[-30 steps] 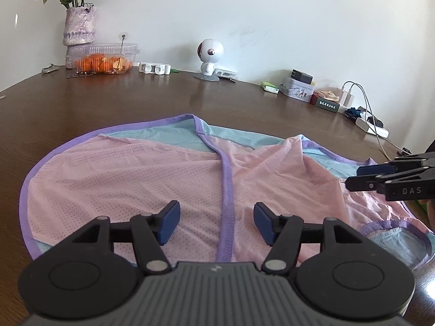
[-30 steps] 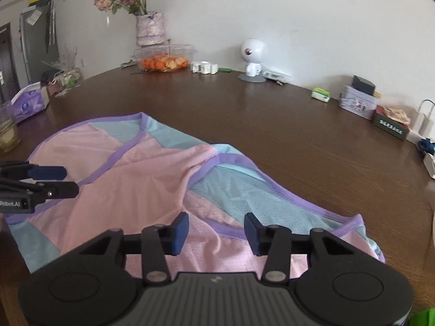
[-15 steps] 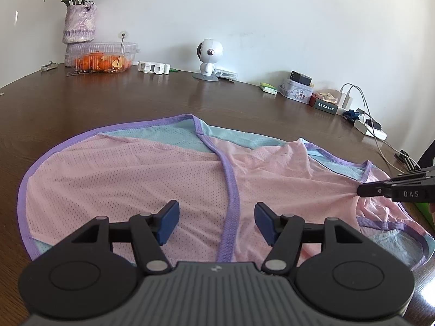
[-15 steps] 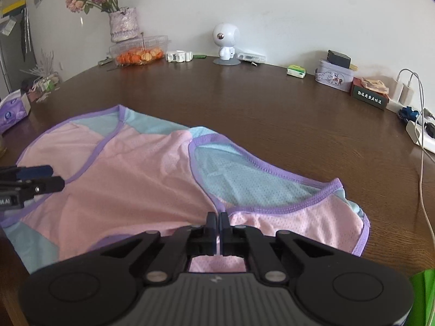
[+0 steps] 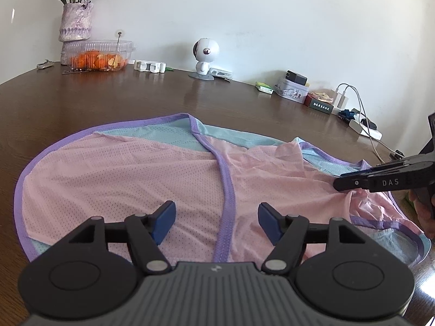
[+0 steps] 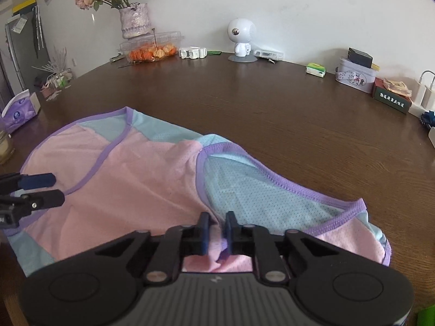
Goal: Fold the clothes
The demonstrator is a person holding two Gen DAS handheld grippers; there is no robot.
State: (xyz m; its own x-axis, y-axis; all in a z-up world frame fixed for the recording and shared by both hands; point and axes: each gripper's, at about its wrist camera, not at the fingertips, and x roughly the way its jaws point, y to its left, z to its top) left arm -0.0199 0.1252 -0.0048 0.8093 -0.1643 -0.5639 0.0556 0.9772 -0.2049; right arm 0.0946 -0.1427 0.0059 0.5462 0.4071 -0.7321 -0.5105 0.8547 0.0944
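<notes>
A pink mesh garment (image 5: pixel 130 179) with light blue panels and purple trim lies spread on the brown table (image 5: pixel 108 100). My left gripper (image 5: pixel 216 222) hovers over its near edge with jaws opening. A purple band (image 5: pixel 227 195) runs beneath the gap, and the pads touch no cloth. My right gripper (image 6: pixel 217 231) is shut on a bunched fold of pink fabric and purple trim at the garment (image 6: pixel 130 184)'s near right side. In the left wrist view the right gripper (image 5: pixel 350 186) pinches a puckered pink fold. The right wrist view shows the left gripper (image 6: pixel 43 190) at the far left.
Along the table's far edge stand a vase of flowers (image 5: pixel 76 21), a clear box of orange fruit (image 5: pixel 98 57), a white robot figure (image 5: pixel 205 54), a tin (image 5: pixel 292 91), small boxes and chargers with cables (image 5: pixel 361 125). A purple tissue pack (image 6: pixel 19 111) sits at the left.
The right gripper shut on a fold of the garment and bunched the cloth there. The left gripper's jaws widened slightly and stayed in place.
</notes>
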